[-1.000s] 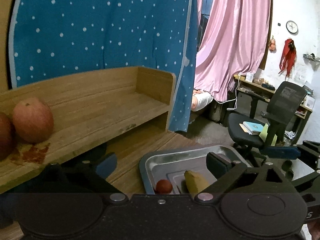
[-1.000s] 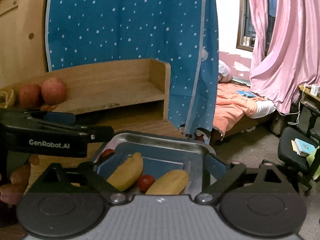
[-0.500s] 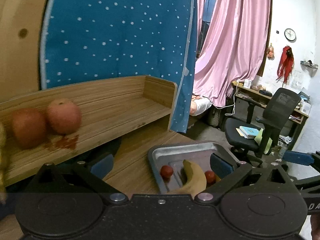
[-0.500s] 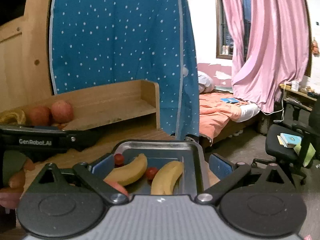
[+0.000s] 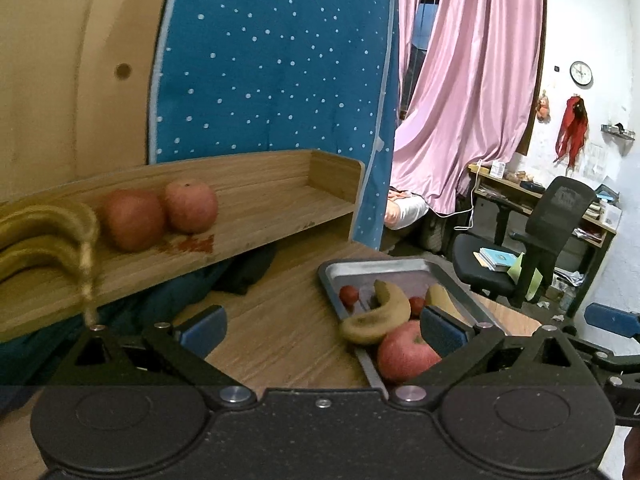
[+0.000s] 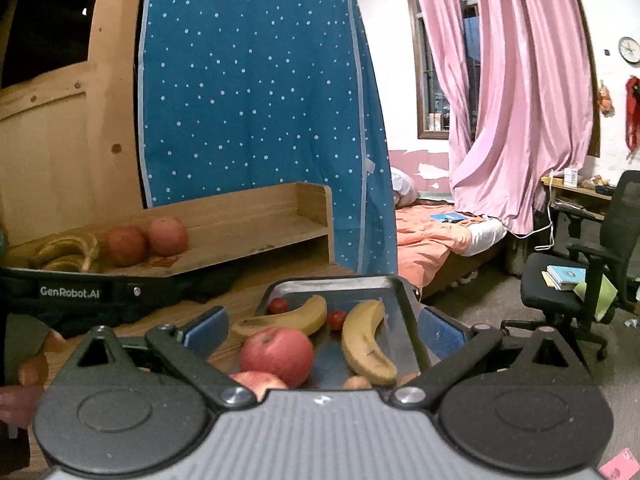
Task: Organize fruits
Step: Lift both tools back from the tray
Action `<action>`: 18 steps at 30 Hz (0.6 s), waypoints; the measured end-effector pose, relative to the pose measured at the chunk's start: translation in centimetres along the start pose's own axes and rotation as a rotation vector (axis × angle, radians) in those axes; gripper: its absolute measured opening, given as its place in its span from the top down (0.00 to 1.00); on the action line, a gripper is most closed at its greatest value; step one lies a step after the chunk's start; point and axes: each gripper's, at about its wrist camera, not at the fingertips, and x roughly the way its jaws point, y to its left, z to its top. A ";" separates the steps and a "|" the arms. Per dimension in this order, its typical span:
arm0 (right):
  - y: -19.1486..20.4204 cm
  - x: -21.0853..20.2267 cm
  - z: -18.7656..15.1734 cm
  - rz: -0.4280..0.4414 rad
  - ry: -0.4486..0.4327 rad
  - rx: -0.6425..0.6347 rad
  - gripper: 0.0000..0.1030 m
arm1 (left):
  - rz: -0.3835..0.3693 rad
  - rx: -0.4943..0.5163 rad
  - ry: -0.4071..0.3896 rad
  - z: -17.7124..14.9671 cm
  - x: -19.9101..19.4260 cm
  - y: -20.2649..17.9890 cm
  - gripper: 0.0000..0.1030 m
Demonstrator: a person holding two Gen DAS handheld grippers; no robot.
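Note:
A metal tray [image 5: 400, 266] [image 6: 332, 283] on the wooden table holds two bananas [image 6: 366, 340], a red apple [image 6: 277, 354] [image 5: 404, 354] and small red tomatoes [image 6: 336, 319]. A second apple [image 6: 256, 383] shows at its near edge. The wooden shelf [image 5: 256, 216] [image 6: 240, 232] carries two apples [image 5: 160, 212] [image 6: 148, 240] and a banana bunch [image 5: 48, 236] [image 6: 68, 254]. My left gripper [image 5: 322, 330] is open and empty over the table left of the tray. My right gripper [image 6: 322, 328] is open and empty above the tray.
A blue dotted cloth [image 5: 276, 60] hangs behind the shelf. A dark bundle [image 5: 244, 272] lies under the shelf. A bed [image 6: 436, 236], pink curtains [image 6: 520, 100] and an office chair [image 5: 536, 240] stand to the right. The left tool's body [image 6: 80, 292] crosses the right wrist view.
Both grippers have pulled back and up from the shelf and tray. More of the tray's fruit and the shelf's banana bunch have come into view. Both stay open.

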 end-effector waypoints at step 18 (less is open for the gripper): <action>4.3 -6.7 -3.0 -0.051 -0.027 0.000 0.00 | -0.034 0.009 0.018 -4.7 -7.2 2.7 0.01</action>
